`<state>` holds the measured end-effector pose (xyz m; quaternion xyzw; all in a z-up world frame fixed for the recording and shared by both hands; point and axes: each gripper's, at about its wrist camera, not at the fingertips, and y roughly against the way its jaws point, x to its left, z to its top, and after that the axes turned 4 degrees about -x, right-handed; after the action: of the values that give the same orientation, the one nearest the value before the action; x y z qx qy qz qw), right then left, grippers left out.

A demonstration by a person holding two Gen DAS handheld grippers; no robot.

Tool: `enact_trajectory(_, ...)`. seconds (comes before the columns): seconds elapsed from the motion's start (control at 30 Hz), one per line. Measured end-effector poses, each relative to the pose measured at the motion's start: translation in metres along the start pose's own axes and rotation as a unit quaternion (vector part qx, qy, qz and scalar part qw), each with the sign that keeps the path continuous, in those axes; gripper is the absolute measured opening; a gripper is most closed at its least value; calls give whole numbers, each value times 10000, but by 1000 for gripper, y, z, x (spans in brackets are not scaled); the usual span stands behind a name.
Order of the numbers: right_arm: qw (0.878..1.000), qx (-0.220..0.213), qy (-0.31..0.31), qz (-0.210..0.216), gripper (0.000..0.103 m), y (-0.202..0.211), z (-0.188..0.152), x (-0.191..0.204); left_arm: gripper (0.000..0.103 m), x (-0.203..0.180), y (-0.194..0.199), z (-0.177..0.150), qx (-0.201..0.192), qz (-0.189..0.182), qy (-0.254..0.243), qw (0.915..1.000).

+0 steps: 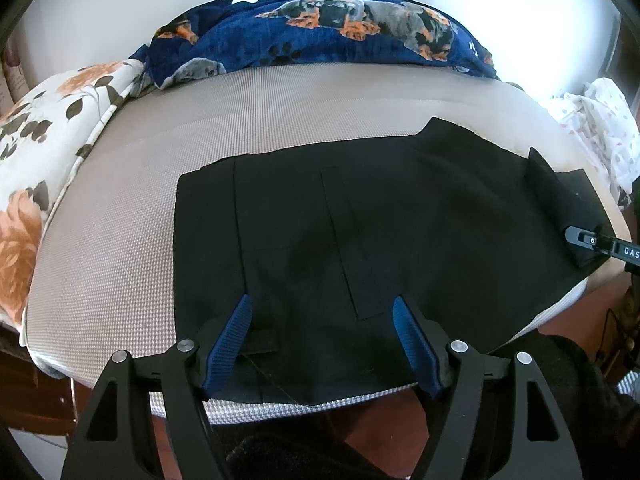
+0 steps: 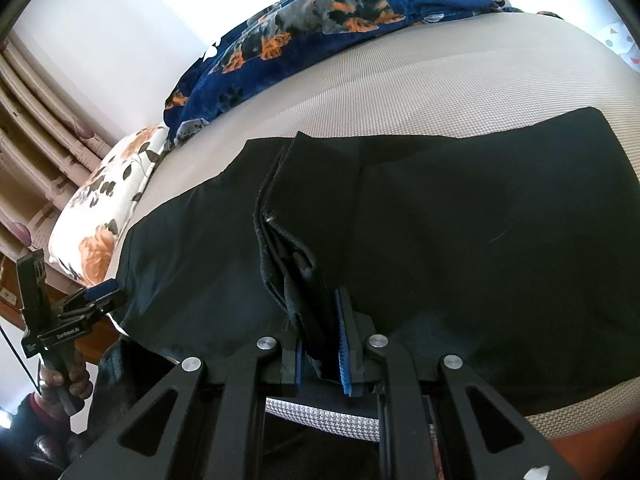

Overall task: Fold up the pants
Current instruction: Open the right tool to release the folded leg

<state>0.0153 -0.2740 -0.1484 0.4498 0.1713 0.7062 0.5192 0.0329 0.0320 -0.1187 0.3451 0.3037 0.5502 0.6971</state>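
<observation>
Black pants [image 1: 360,220] lie spread flat on a grey woven mattress [image 1: 120,220], their near edge at the mattress's front. My left gripper [image 1: 322,304] hovers open over that near edge, its blue pads [image 1: 236,336] wide apart and pinching nothing. In the right wrist view, my right gripper [image 2: 320,320] is shut on a thick, layered edge of the pants [image 2: 480,240], lifting it into a raised fold. That fold and the right gripper [image 1: 572,236] show at the far right of the left wrist view. The left gripper [image 2: 104,292] appears at the pants' left end.
A dark blue dog-print blanket [image 1: 320,32] lies bunched along the back of the mattress. At the left is a floral pillow [image 1: 40,140], at the right a white spotted cloth [image 1: 600,120]. A hand [image 2: 60,380] holds the left gripper's handle. Curtains [image 2: 32,120] hang at the left.
</observation>
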Motion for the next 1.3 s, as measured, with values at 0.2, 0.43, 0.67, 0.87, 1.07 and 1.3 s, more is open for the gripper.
enact_trajectory(0.2, 10000, 20, 68, -29, 16, -3, -3, 2, 74, -1, 0, 0, -10, 20, -11, 10000)
enact_trajectory(0.43, 9998, 42, 163, -85, 18, -4, -4, 7, 74, -1, -1, 0, 25, 37, 5, 10000)
enact_trajectory(0.67, 9997, 60, 210, -102, 19, -3, -5, 9, 74, 0, -2, 0, 44, 43, 7, 10000)
enact_trajectory(0.87, 9996, 164, 223, -49, 25, -6, -6, 11, 74, 0, -3, 0, 48, 48, 1, 10000)
enact_trajectory(1.07, 9990, 297, 323, 1, 37, -8, -8, 18, 74, 2, -2, -1, 52, 55, 22, 10000)
enact_trajectory(1.3, 9984, 409, 392, 91, 52, -8, -10, 26, 74, 4, -2, -2, 87, 65, 37, 9999)
